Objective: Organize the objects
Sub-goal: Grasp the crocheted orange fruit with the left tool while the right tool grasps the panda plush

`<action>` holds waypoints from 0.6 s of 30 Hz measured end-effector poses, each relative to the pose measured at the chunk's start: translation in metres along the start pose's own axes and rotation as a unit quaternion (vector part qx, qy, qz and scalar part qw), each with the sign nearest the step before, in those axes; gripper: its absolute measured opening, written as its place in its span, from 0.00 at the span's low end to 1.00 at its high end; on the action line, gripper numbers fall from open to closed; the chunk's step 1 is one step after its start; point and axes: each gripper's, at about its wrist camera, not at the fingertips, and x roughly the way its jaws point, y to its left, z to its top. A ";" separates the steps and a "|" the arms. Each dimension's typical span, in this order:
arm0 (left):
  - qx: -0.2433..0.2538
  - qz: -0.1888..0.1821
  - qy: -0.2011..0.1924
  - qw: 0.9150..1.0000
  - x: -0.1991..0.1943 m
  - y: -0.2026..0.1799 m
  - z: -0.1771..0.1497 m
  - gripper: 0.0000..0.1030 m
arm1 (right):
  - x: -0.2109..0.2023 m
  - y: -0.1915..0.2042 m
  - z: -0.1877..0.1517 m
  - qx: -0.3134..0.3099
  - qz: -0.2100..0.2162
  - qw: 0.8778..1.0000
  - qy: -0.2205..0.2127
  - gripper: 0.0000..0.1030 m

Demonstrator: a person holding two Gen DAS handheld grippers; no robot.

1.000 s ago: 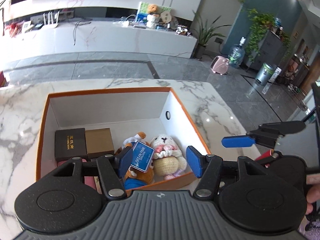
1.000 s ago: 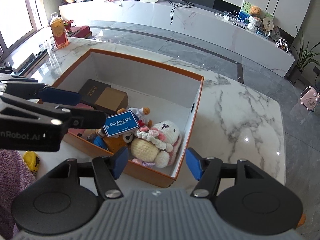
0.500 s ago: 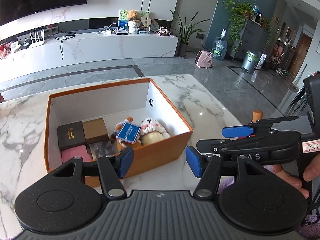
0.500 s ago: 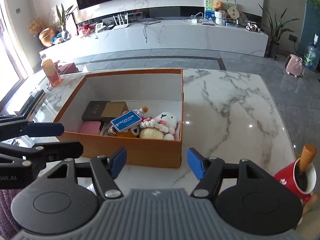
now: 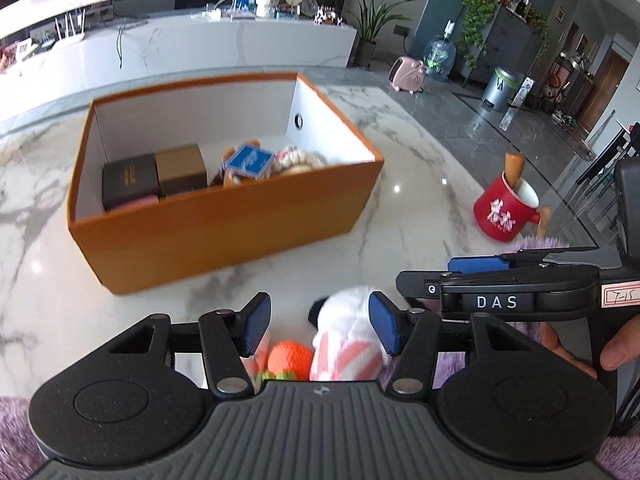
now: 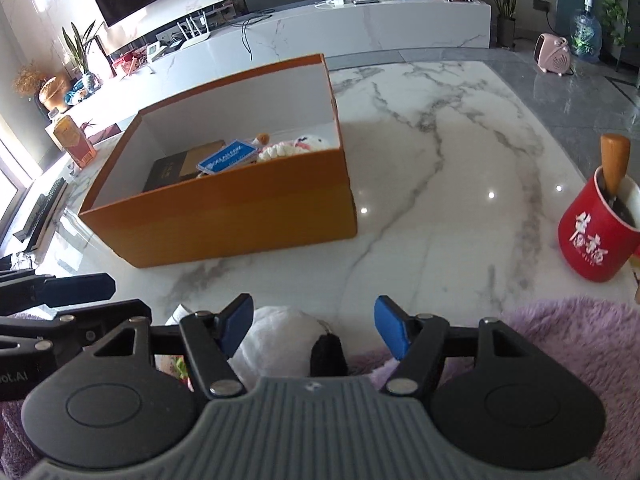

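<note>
While both tools have pulled back from the box and dropped toward the near edge of the worktop (image 6: 460,184), the view now looks across at the box rather than down into it. Nearest, the left hand-held gripper (image 5: 320,326) stands released, its jaws having just narrowed a little, with a white plush toy with pink stripes (image 5: 348,344) between its blue pads, close to the right pad but not visibly pinched. An orange knitted ball (image 5: 290,360) lies just beside the toy. The right hand-held gripper (image 6: 314,326) is also released, empty, hanging over the same toy's white body and black ear. A purple fluffy cloth (image 6: 568,344) lies at the near right. Farther out on the right stands a red mug (image 6: 596,236) with a wooden handle in it. Beyond, the orange box (image 5: 224,220) already holds small dark boxes, a blue-tagged bear and a knitted doll. Judging by this, the plush toy is the next item to go in.
</note>
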 end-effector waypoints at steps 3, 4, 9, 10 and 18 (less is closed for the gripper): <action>-0.001 0.007 0.015 1.000 0.004 0.000 -0.011 0.62 | 0.006 0.002 -0.011 0.002 0.009 1.000 0.016 0.66; -0.001 0.009 0.018 1.000 0.004 0.001 -0.014 0.62 | 0.008 0.002 -0.013 0.004 0.012 1.000 0.019 0.66; -0.004 0.019 0.029 0.999 0.003 0.003 -0.025 0.62 | 0.010 0.001 -0.020 0.008 0.017 1.000 0.022 0.66; -0.006 0.022 0.030 0.999 0.003 0.004 -0.027 0.62 | 0.011 0.000 -0.021 0.012 0.019 0.999 0.024 0.66; -0.021 0.032 0.040 0.998 0.004 0.012 -0.034 0.62 | 0.021 0.005 -0.022 0.005 0.022 0.999 0.040 0.67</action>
